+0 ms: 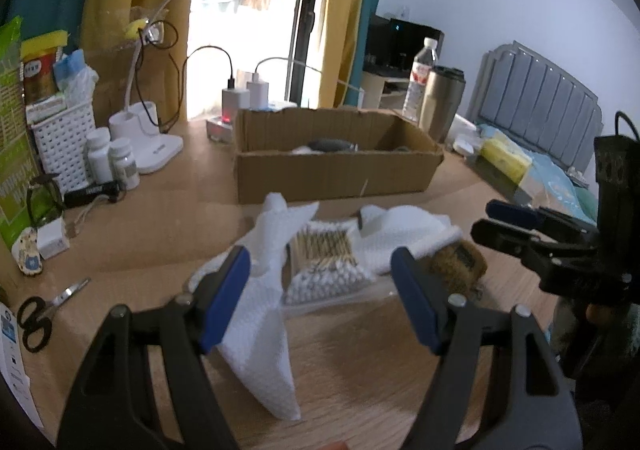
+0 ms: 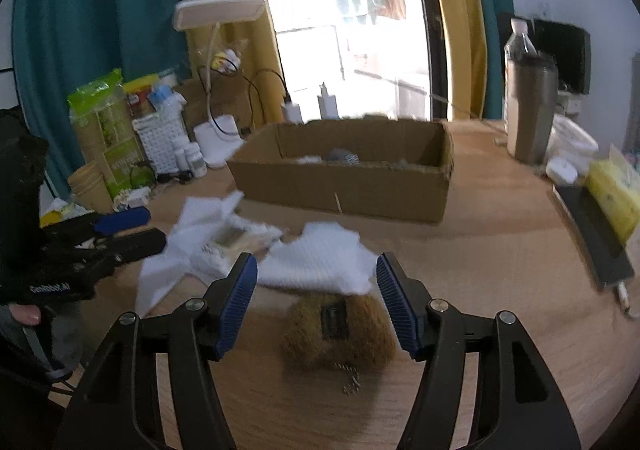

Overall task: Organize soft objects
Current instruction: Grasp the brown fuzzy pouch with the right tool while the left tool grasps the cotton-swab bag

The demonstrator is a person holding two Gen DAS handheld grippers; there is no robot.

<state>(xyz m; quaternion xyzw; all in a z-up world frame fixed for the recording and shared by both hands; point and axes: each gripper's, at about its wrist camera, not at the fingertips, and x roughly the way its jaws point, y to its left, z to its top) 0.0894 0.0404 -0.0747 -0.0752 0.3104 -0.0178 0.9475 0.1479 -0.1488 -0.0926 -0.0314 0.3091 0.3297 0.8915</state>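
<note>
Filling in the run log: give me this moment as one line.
left claw: open over white cloth | right claw: open above brown furry pouch | cardboard box: behind

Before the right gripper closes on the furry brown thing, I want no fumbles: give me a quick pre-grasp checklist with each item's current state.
1. Right gripper open wide enough: ok, jaws spread on both sides of the brown furry pouch.
2. Pouch centred between the fingers: ok, roughly.
3. Pouch clear of the white cloth: not ok, the cloth's edge overlaps its far side.
4. Small chain free to lift: cannot tell, too blurred.
5. Left gripper out of the way: ok, open over the cotton swab pack, apart from the pouch.
6. Cardboard box has room: ok, only a few items inside.
</note>
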